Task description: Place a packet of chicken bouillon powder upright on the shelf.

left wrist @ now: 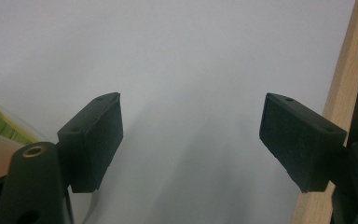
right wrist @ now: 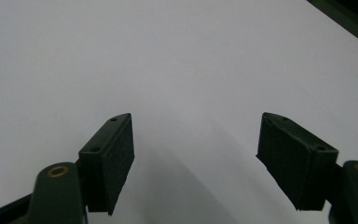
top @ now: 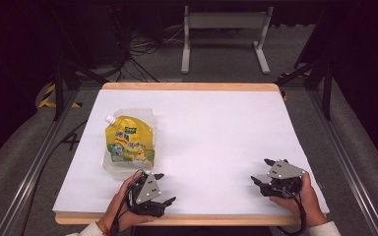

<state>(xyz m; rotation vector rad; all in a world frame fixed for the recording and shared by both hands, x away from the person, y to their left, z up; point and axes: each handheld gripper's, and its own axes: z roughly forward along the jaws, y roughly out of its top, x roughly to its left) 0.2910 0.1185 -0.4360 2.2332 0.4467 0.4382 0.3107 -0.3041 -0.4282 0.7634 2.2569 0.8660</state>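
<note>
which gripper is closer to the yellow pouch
Left. The left gripper sits just past the near edge of the yellow pouch, jaws open. The right gripper rests far off toward the table's other side, also open.

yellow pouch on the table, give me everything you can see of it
The yellow spouted pouch looks like glossy flexible plastic, with a white cap at its upper left corner and a colourful printed label. It lies in a clear plastic tray on the white table, left of centre, just beyond the open left gripper, which is not touching it.
</note>
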